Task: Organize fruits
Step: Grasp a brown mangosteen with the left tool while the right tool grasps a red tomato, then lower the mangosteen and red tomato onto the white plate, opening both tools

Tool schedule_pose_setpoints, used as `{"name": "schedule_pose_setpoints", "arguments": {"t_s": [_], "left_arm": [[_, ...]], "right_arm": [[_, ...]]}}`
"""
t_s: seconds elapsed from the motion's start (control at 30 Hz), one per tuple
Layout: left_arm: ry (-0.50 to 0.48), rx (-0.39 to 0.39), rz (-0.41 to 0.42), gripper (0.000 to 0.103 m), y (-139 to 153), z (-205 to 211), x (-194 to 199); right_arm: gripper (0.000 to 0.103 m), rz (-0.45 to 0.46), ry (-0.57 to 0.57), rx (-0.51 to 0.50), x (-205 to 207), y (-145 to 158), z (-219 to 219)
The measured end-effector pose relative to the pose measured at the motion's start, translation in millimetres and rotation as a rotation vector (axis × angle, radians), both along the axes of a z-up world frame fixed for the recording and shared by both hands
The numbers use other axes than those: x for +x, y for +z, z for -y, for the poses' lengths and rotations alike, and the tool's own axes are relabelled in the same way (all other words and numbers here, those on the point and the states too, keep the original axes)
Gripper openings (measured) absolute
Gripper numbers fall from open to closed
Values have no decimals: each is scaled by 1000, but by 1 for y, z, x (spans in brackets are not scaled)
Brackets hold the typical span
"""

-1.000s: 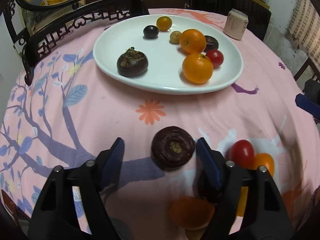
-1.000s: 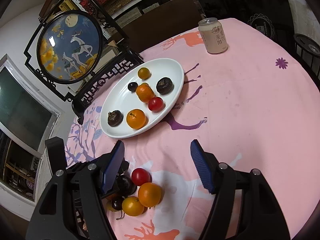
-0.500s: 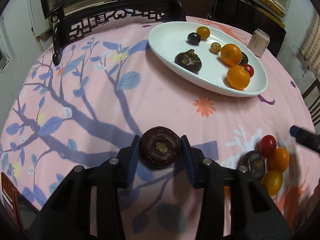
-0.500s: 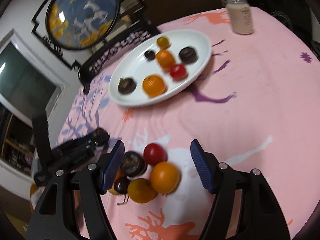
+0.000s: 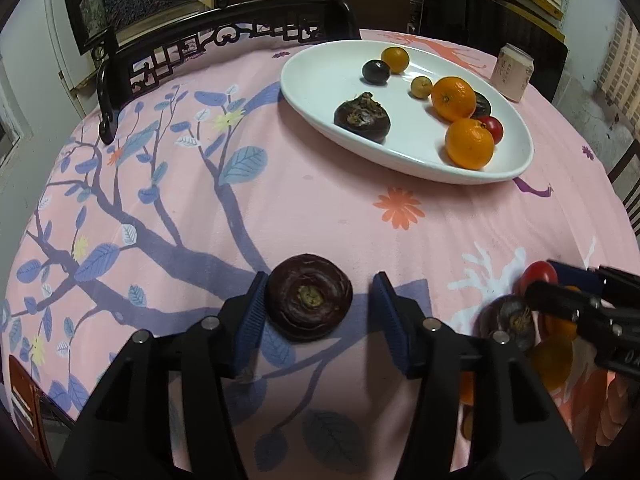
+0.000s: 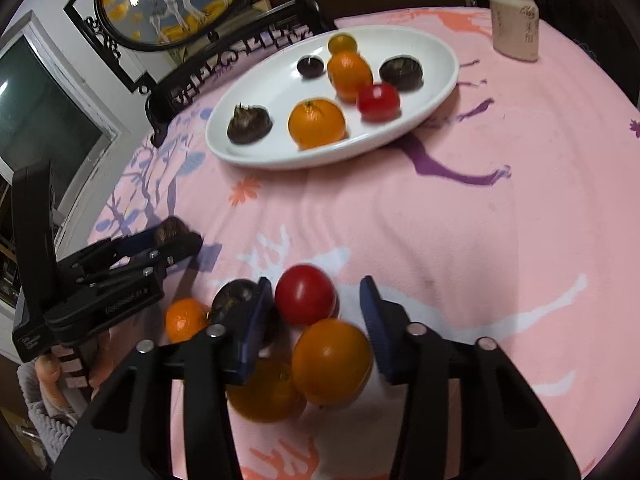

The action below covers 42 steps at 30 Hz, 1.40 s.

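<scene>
A dark brown round fruit (image 5: 308,302) lies on the pink tablecloth between the fingers of my left gripper (image 5: 320,304). The jaws stand open; the left pad touches it, the right pad is apart. My right gripper (image 6: 316,312) is open around a red tomato (image 6: 305,294) and an orange (image 6: 332,362), in a pile with another dark fruit (image 6: 234,296). A white oval plate (image 5: 320,80) farther back holds several fruits. The plate also shows in the right wrist view (image 6: 436,80).
A beige can (image 5: 512,76) stands beyond the plate, also in the right wrist view (image 6: 516,28). A black carved frame (image 5: 180,44) with a round picture stands at the table's far left edge. The right gripper's body (image 5: 592,312) shows beside the fruit pile.
My left gripper has opened off the dark fruit, which now rests on the cloth. My right gripper has moved forward and down over the fruit pile, with the tomato and orange between its fingers.
</scene>
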<state>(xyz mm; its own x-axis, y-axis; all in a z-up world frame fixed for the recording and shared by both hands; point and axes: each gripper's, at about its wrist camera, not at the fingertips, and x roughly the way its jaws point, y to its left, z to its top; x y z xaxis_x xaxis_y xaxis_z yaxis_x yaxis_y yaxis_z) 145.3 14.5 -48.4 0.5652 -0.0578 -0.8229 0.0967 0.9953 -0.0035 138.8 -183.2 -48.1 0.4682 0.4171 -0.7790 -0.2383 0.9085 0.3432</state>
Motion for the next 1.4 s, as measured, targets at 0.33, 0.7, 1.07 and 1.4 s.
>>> {"name": "schedule_pose_setpoints", "arguments": {"t_s": [0.33, 0.7, 1.07, 1.4], "left_arm": [[-26, -66, 9, 41, 4, -2, -1], [-22, -70, 74, 41, 23, 1, -7], [9, -93, 187, 41, 88, 14, 44], [38, -126, 114, 41, 58, 15, 120]], "right_arm": [[30, 8, -30, 52, -1, 9, 11], [30, 18, -112, 125, 1, 21, 41], [30, 153, -153, 137, 32, 78, 36], [30, 130, -77, 59, 93, 58, -20]]}}
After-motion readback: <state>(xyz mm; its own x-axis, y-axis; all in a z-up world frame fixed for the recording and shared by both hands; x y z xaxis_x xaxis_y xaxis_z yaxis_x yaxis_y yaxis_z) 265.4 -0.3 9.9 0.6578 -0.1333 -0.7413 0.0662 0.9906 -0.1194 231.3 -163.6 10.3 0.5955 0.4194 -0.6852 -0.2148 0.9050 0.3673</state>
